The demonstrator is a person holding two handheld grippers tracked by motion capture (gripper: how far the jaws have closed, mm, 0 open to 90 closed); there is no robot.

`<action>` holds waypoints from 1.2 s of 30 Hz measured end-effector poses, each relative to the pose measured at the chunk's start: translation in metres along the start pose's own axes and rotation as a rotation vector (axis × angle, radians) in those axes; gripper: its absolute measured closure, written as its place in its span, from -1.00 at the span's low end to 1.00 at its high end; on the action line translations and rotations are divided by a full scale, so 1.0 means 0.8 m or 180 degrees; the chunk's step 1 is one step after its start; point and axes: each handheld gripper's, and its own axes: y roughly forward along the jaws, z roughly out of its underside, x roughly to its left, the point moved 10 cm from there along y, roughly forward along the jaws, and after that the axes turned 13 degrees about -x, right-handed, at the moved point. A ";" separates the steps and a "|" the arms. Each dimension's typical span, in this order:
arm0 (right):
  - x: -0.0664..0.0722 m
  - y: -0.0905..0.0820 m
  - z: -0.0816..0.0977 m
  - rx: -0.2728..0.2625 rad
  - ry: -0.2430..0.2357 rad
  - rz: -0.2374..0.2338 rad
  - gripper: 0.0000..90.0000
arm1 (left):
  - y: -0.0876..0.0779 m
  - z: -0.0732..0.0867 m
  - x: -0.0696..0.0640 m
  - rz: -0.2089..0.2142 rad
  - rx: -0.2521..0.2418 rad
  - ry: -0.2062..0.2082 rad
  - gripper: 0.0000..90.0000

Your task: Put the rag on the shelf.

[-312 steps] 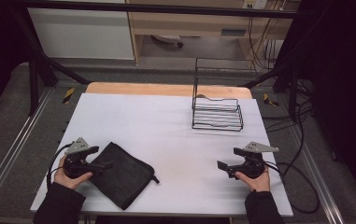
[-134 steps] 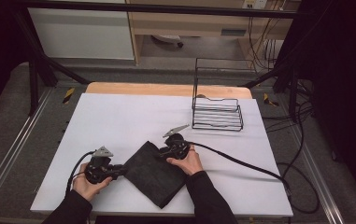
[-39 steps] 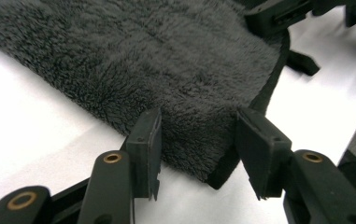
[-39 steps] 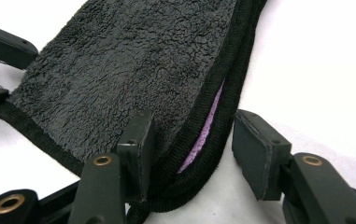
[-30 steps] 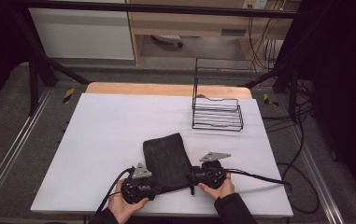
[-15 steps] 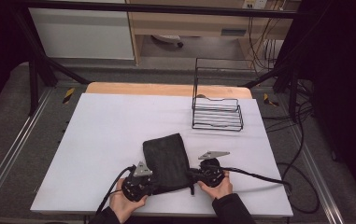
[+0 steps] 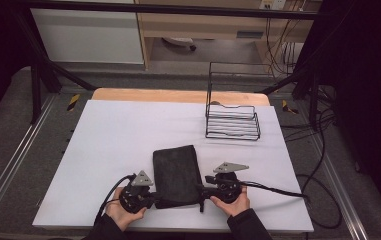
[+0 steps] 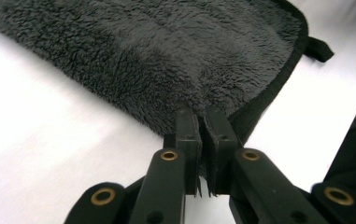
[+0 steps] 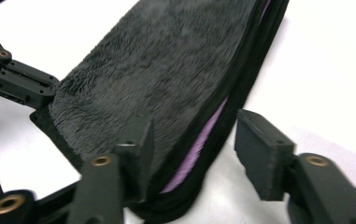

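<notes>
A dark grey fleecy cloth (image 7: 177, 174) lies folded on the white table (image 7: 123, 135), near its front edge. My left gripper (image 7: 148, 199) sits at the cloth's near left corner. In the left gripper view, that gripper (image 8: 202, 117) is shut on the cloth's (image 8: 166, 56) bound edge. My right gripper (image 7: 204, 192) is at the near right corner. In the right gripper view it (image 9: 199, 140) stands open, its jaws astride the folded edge of the cloth (image 9: 152, 70), where a purple inner layer (image 9: 203, 135) shows. The left gripper (image 9: 12, 79) appears beyond the cloth there.
A black wire rack (image 7: 232, 117) stands at the back right of the table. The right gripper's cable (image 7: 278, 189) trails off to the right over the table. A small hanging loop (image 8: 318, 49) sticks out from the cloth's edge.
The cloth, spread out diagonally at the front left ten seconds ago, now lies folded at the front centre, with both hands at its near edge. Over the last second little has moved.
</notes>
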 end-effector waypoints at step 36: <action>-0.028 0.003 -0.020 -0.0133 -0.0262 0.0014 -0.81 | -0.037 -0.029 0.072 -0.0251 -0.0389 -0.0038 -0.55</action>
